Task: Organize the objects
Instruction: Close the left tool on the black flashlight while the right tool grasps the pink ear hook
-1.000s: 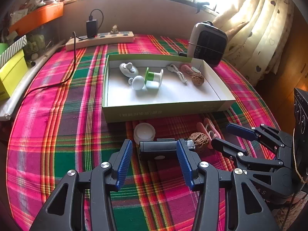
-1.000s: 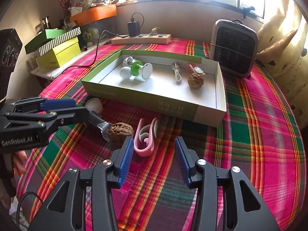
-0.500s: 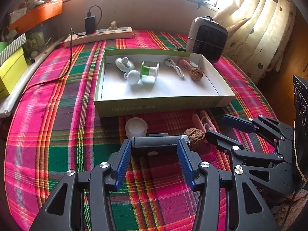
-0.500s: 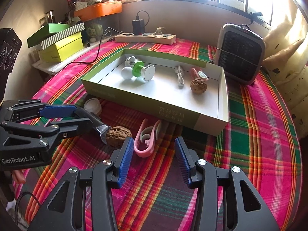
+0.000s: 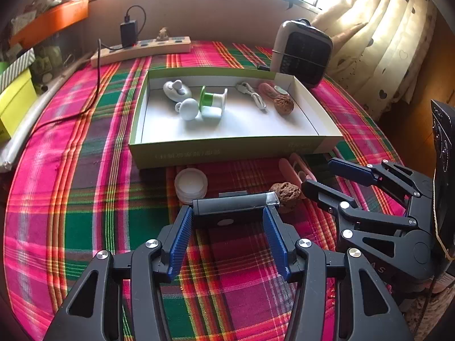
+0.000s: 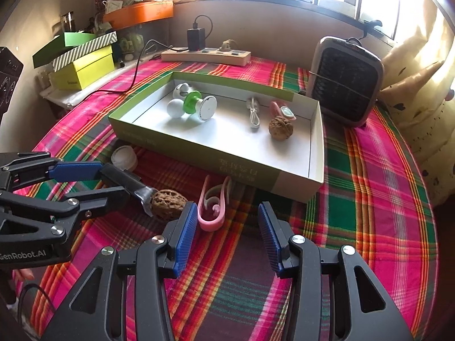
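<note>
Beside box edge (image 5: 227, 150), walnut (image 5: 285, 193)

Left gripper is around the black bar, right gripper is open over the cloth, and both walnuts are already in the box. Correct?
Not quite: only one walnut is in the box. The other walnut lies on the cloth in front of it, at the tip of the black bar, as the right wrist view shows. The left gripper does bracket the bar, and the right gripper is open over the cloth.
</note>
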